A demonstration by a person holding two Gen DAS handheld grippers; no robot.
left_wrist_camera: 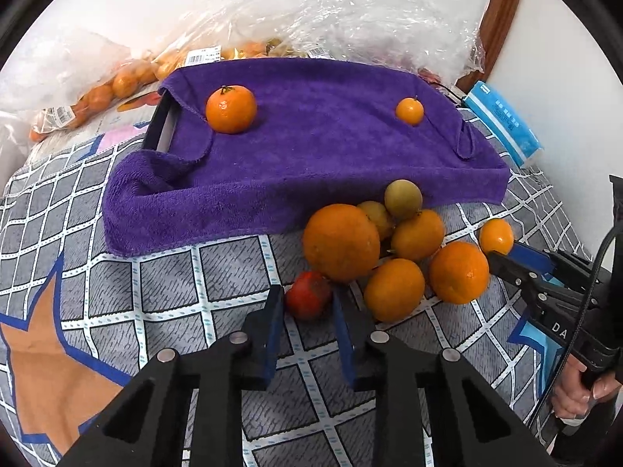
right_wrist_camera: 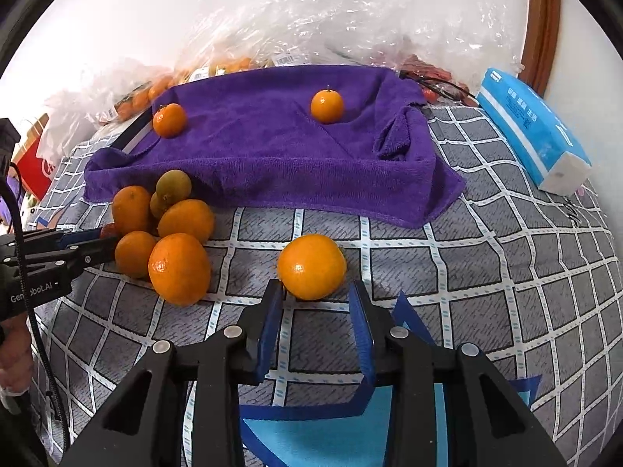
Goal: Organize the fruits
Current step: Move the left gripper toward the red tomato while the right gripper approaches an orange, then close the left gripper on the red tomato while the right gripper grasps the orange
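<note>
- Fruit pile [left_wrist_camera: 393, 249] crowded the cloth just near the towel [left_wrist_camera: 311, 155].
- Towel's middle lay open between two oranges [left_wrist_camera: 231, 109].
- Bags [right_wrist_camera: 311, 23] walled the far side.

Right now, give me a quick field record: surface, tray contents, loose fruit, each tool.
surface: grey grid-pattern cloth
tray: box draped in purple terry towel, holding two small orange mandarins
loose pile: cluster of orange citrus plus one greenish round fruit, in front of the towel
left tool: shut on small red round fruit at the pile's near edge
right tool: fingers either side of a lone orange mandarin; contact unclear
background: clear plastic bags of fruit, blue tissue pack
</note>
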